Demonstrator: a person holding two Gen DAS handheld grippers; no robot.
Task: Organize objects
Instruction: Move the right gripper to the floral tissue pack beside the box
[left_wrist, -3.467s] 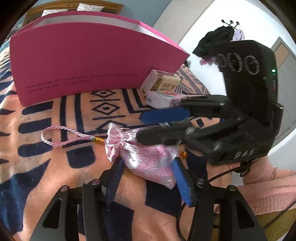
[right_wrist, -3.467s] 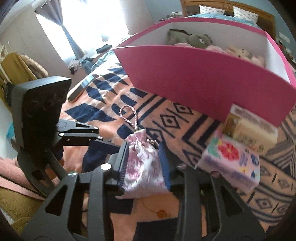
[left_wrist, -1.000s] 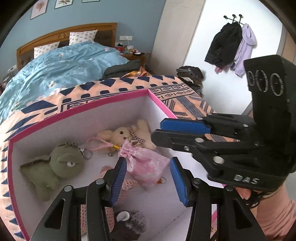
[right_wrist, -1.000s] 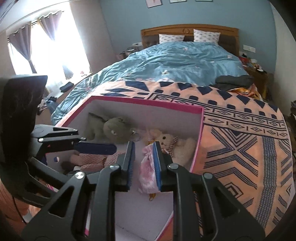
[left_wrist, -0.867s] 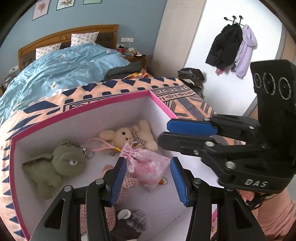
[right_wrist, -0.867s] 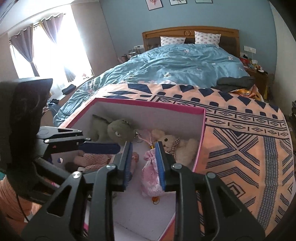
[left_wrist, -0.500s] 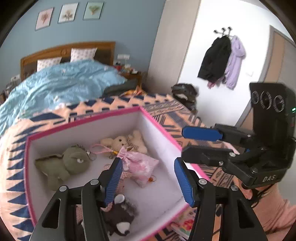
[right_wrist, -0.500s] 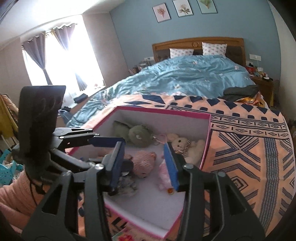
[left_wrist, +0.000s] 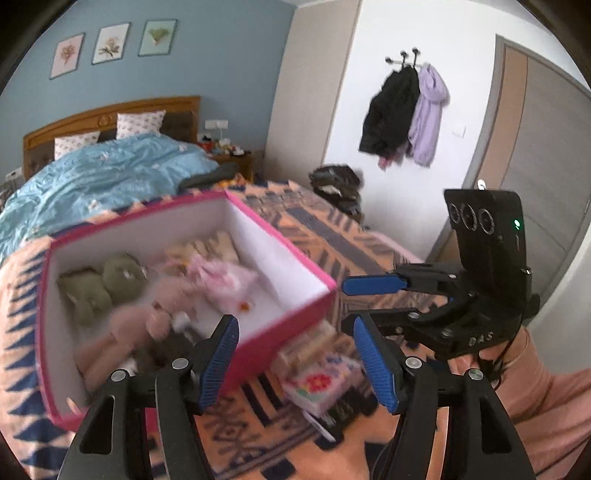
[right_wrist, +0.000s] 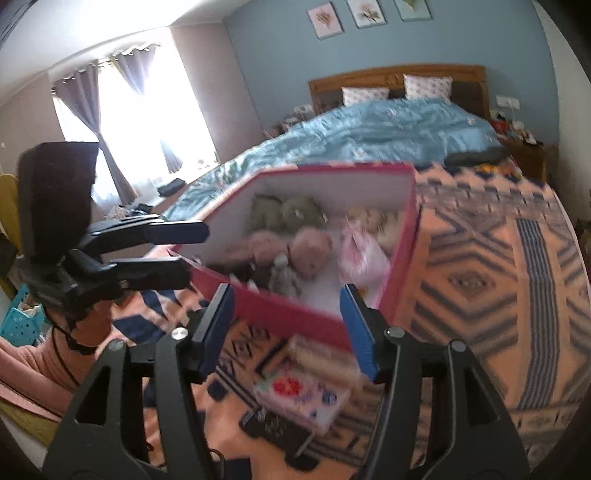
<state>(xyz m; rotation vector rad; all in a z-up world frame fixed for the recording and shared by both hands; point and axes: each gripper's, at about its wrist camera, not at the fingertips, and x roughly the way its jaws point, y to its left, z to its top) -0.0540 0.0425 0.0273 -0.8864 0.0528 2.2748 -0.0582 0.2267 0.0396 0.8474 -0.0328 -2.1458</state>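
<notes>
A pink box (left_wrist: 291, 321) (right_wrist: 295, 314) stands on the patterned blanket and holds several plush toys. The pink floral drawstring pouch (left_wrist: 225, 280) (right_wrist: 360, 251) lies loose inside it, beside a cream bear. My left gripper (left_wrist: 295, 360) hovers above the box's near wall, its jaws opening with nothing between the pads. My right gripper (right_wrist: 286, 326) is over the box's near wall too, jaws opening and empty. Each gripper shows in the other's view, at the side. In front of the box lie a floral box (left_wrist: 319, 384) (right_wrist: 303, 398) and a beige carton (right_wrist: 325, 356).
A green plush (left_wrist: 96, 284) (right_wrist: 284, 214) and pink plush toys (right_wrist: 295, 251) fill the box's left half. The blanket (right_wrist: 498, 295) covers the foot of a bed with a blue duvet (left_wrist: 96, 177). A pink sleeve (left_wrist: 546, 398) shows at lower right.
Both grippers have let go of the pouch, which now lies in the box. Both have opened wider and drawn back from the box, so it looks smaller and farther off.
</notes>
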